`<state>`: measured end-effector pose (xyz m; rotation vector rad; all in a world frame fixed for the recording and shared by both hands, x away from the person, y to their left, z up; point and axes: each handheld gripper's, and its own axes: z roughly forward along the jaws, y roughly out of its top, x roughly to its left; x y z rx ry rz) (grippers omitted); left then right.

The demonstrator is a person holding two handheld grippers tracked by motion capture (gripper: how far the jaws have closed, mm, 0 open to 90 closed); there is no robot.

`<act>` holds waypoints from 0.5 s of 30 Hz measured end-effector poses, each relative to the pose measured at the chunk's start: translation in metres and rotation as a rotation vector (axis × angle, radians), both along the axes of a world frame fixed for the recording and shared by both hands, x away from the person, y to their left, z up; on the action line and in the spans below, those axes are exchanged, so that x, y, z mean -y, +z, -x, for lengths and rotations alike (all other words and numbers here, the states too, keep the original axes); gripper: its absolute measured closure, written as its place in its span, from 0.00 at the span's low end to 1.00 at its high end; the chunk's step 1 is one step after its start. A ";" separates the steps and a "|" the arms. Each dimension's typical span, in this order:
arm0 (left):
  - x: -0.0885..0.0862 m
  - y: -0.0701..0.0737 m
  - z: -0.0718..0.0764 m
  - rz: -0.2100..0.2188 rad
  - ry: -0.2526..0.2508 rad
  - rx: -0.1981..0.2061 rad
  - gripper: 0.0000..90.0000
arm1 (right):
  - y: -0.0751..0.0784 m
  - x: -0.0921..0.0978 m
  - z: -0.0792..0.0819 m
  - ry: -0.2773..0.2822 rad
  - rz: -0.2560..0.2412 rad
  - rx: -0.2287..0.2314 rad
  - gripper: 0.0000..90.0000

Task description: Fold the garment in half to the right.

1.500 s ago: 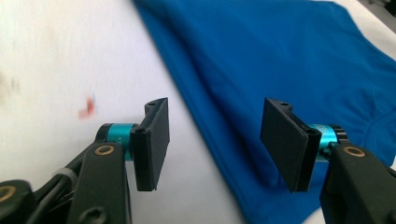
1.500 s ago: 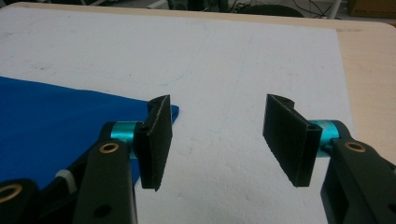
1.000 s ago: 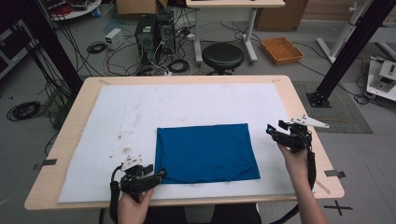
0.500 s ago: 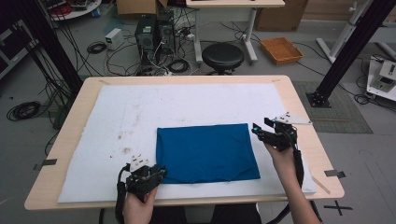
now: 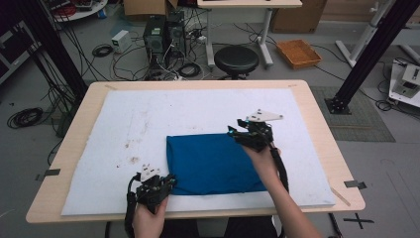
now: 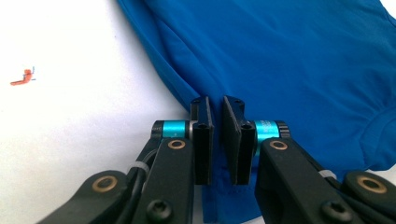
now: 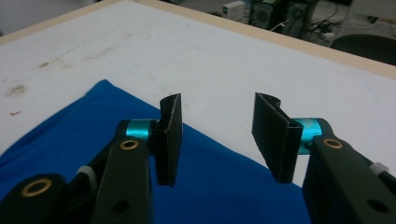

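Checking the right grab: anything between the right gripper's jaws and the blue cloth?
Nothing. In the right gripper view the right gripper hangs open above the blue cloth's far edge, with bare white mat beyond.

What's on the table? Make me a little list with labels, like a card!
thing: blue cloth, folded flat
under it: white sheet with brown stains
left tool: jaws shut on the blue cloth's near left edge
right tool: jaws open, above the cloth's far right edge, gripping nothing
table: light wood
behind table: black stool, orange tray
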<state>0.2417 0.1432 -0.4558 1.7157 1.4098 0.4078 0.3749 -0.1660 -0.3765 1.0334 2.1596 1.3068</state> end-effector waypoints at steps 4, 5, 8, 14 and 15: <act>-0.001 0.000 -0.001 0.009 -0.003 -0.002 0.91 | -0.001 -0.038 -0.012 0.043 0.019 -0.025 0.61; -0.001 -0.001 -0.001 0.016 -0.001 -0.003 0.91 | -0.002 -0.047 -0.015 0.051 0.025 -0.033 0.61; -0.002 -0.001 -0.001 0.028 -0.004 -0.008 0.91 | -0.007 -0.073 -0.024 0.084 0.028 -0.061 0.64; -0.004 -0.002 -0.001 0.031 -0.005 -0.005 0.91 | -0.021 -0.123 -0.041 0.128 0.058 -0.135 0.68; -0.004 -0.002 -0.001 0.034 -0.005 -0.004 0.91 | -0.024 -0.132 -0.044 0.135 0.060 -0.144 0.69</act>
